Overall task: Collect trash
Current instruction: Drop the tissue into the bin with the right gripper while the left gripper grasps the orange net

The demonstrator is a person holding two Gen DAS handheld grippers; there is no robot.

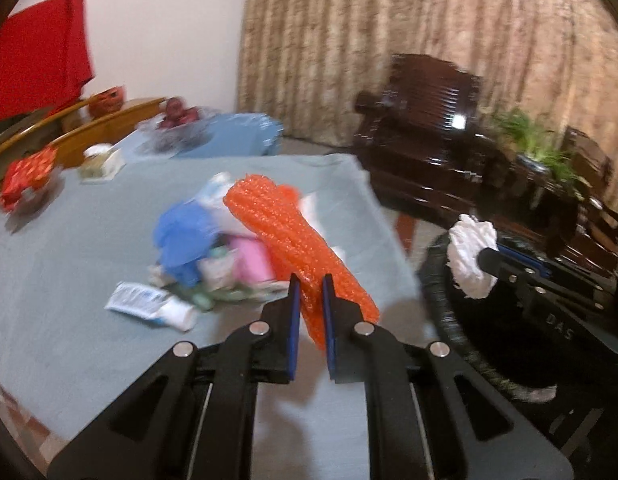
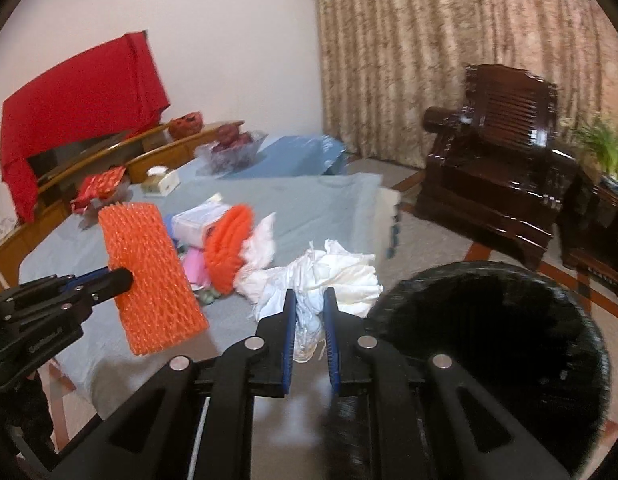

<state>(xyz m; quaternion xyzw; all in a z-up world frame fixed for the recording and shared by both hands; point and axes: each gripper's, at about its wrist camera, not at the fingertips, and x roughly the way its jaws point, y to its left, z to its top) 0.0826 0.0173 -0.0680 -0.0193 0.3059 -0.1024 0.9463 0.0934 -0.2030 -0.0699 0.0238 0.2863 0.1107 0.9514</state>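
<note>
My left gripper is shut on an orange foam net and holds it above the grey-blue tablecloth. The right wrist view shows that net flat and lifted on the left gripper. My right gripper is shut on a crumpled white tissue, beside a black bin. From the left wrist, the tissue hangs over the bin's rim. A trash pile lies on the table, with a blue glove, a white tube and a second orange net.
A dark wooden armchair and a potted plant stand beyond the bin, in front of a curtain. At the table's far side are a red wrapped box, a tissue box and a fruit bowl.
</note>
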